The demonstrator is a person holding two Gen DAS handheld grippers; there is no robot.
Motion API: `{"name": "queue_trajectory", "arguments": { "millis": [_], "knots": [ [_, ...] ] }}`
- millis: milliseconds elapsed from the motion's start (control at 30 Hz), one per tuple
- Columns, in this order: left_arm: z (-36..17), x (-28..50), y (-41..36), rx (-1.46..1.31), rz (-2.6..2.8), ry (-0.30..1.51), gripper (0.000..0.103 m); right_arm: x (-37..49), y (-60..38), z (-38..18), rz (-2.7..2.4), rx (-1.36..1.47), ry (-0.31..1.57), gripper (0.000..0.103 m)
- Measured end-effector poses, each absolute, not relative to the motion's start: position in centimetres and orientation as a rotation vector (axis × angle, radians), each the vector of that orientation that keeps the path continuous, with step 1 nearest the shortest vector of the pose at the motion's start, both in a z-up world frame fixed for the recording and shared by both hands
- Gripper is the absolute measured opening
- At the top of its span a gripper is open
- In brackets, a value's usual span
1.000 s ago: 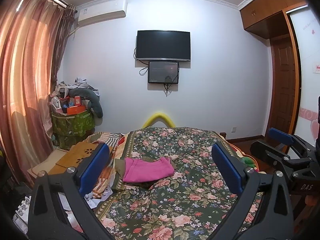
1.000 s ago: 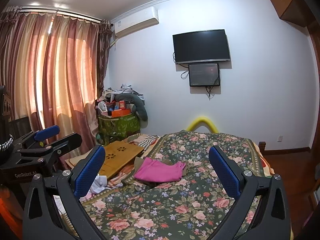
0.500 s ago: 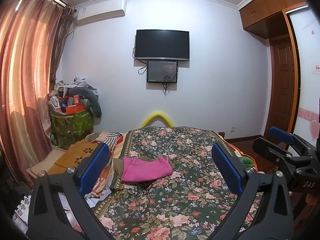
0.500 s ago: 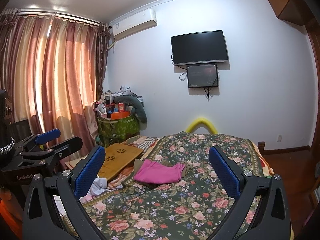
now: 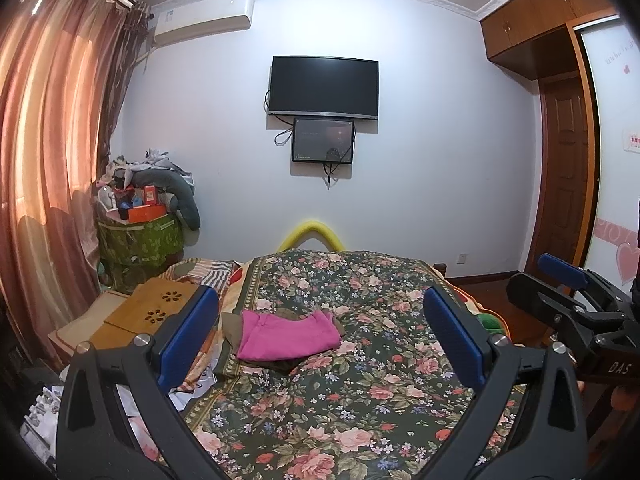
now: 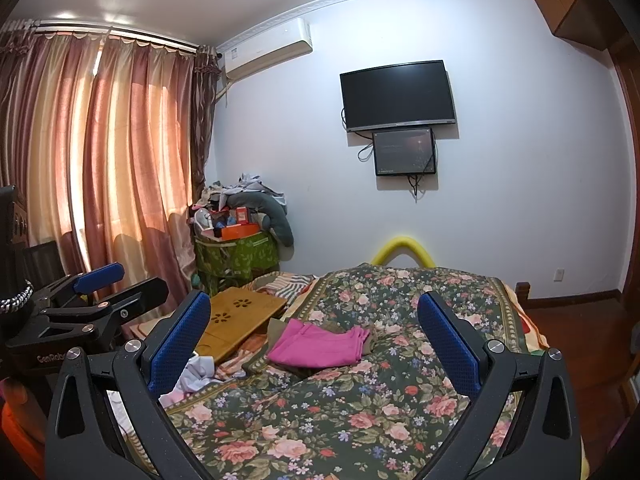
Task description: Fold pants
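Note:
Folded pink pants (image 5: 286, 336) lie on top of a folded olive garment (image 5: 234, 322) on the left side of a floral bedspread (image 5: 360, 380); they also show in the right wrist view (image 6: 318, 346). My left gripper (image 5: 320, 332) is open and empty, held above the bed well short of the pants. My right gripper (image 6: 314, 338) is open and empty, also held back above the bed. Each gripper shows at the edge of the other's view: the right one (image 5: 568, 300) and the left one (image 6: 92, 296).
A wooden lap table (image 5: 148, 312) sits left of the bed with loose cloths (image 6: 196, 376) near it. A cluttered green box (image 5: 140, 236) stands by the curtains (image 5: 52, 180). A TV (image 5: 324, 88) hangs on the far wall. A wooden door (image 5: 564, 176) is at right.
Both cameras have tilted slightly, so the room sits a little lower in view. The grippers stay open and the pants have not moved.

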State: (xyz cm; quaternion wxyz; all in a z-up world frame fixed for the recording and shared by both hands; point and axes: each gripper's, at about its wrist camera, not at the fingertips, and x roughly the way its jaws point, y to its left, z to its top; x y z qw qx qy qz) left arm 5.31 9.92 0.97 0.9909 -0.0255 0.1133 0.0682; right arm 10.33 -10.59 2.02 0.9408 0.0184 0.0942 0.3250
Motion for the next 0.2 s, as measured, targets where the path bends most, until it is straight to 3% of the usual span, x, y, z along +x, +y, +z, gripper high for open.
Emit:
{"name": "queue_trajectory", "arguments": {
  "millis": [200],
  "knots": [
    [0.71, 5.60, 9.90, -0.051, 0.128, 0.241, 0.103, 10.55, -10.62, 1.80, 0.664, 0.043, 0.203, 0.103]
  ]
}}
